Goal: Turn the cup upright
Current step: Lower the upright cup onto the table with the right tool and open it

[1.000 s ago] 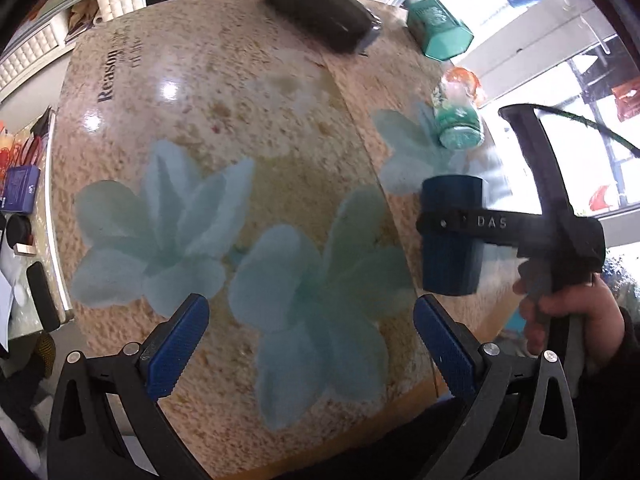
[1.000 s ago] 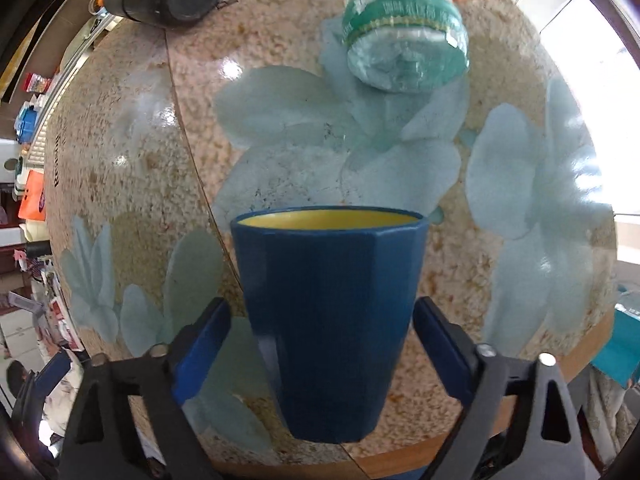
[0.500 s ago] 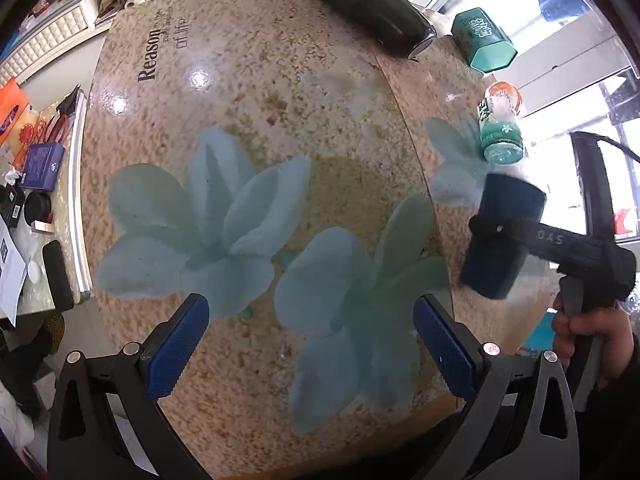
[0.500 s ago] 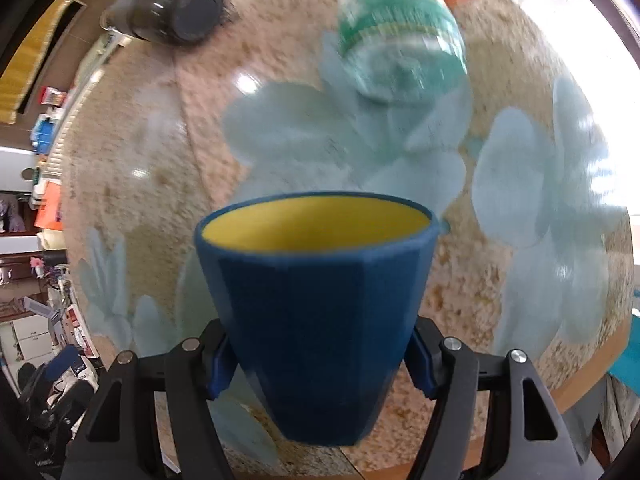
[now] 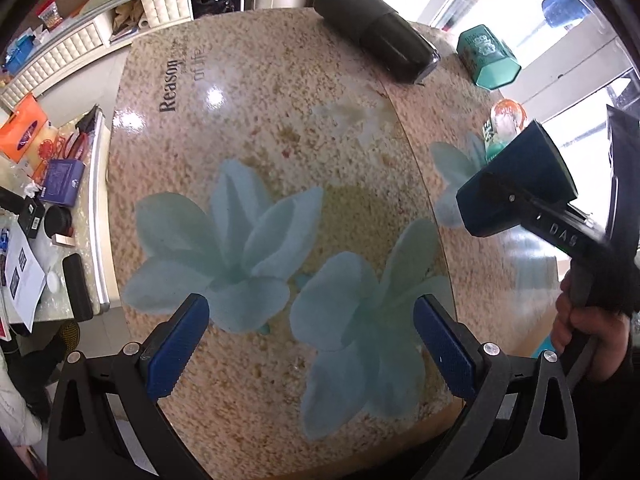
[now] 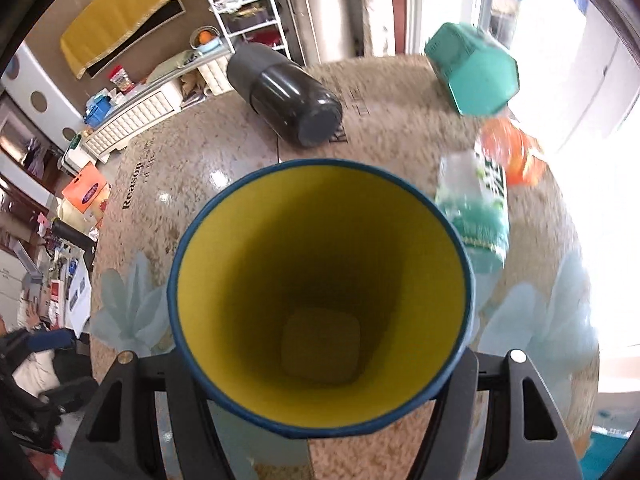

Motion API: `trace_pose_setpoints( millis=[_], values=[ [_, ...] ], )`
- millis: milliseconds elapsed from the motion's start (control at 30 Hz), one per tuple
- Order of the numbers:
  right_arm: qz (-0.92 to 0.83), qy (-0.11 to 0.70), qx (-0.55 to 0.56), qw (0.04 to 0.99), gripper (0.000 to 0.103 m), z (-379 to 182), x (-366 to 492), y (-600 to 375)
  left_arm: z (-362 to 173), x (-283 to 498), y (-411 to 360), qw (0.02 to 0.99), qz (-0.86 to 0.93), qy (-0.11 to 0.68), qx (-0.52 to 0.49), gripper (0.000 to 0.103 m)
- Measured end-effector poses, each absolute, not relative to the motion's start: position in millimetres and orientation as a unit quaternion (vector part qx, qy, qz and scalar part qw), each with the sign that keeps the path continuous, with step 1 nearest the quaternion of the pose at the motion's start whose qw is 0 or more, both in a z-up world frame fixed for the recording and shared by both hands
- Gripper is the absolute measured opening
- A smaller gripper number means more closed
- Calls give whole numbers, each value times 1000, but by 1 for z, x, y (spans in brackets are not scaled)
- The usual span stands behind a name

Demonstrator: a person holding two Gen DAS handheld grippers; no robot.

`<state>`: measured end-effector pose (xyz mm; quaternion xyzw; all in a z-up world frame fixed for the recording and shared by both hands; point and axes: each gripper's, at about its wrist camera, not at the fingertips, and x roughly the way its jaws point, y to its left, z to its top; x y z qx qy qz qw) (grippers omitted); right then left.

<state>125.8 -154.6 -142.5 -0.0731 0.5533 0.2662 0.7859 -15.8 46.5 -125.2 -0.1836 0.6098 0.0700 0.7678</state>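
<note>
The flask [image 5: 378, 38] lay on the bench [image 5: 260, 152], at its far edge. The box [image 5: 489, 59] sat right of it, the bottle [image 6: 476, 216] nearer.

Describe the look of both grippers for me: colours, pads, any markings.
The left gripper has a black frame with triangular cut-outs, silver screws and ribbed blue pads. The right gripper is the same black build, with pale letters "DAS" on its side. A bare hand with a dark sleeve grips its handle.

We see a floral-printed surface [image 5: 260, 152] carrying a dark flask [image 5: 376, 52] lying down, a green hexagonal box [image 5: 490, 60] and a plastic bottle [image 6: 476, 216].
</note>
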Motion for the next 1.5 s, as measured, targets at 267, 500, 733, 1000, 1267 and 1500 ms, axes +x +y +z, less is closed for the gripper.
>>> trace_pose_setpoints(
  millis=[267, 500, 733, 1000, 1267, 1500],
  values=[
    [282, 511, -99, 806, 66, -143, 112, -154, -138, -14, 42, 762, 64, 614, -196, 103],
    [286, 496, -106, 813, 67, -149, 106, -157, -143, -15, 32, 761, 61, 618, -186, 103],
    [290, 480, -96, 823, 67, -148, 99, -160, -148, -17, 30, 753, 59, 629, -183, 103],
    [290, 499, -63, 814, 81, -150, 102, -164, -153, -20, 27, 744, 60, 639, -187, 103],
    [296, 504, -42, 810, 95, -130, 104, -173, -146, -15, 33, 745, 83, 633, -191, 103],
    [310, 484, -53, 817, 99, -86, 100, -183, -130, -3, 32, 767, 98, 606, -184, 103]
  ],
)
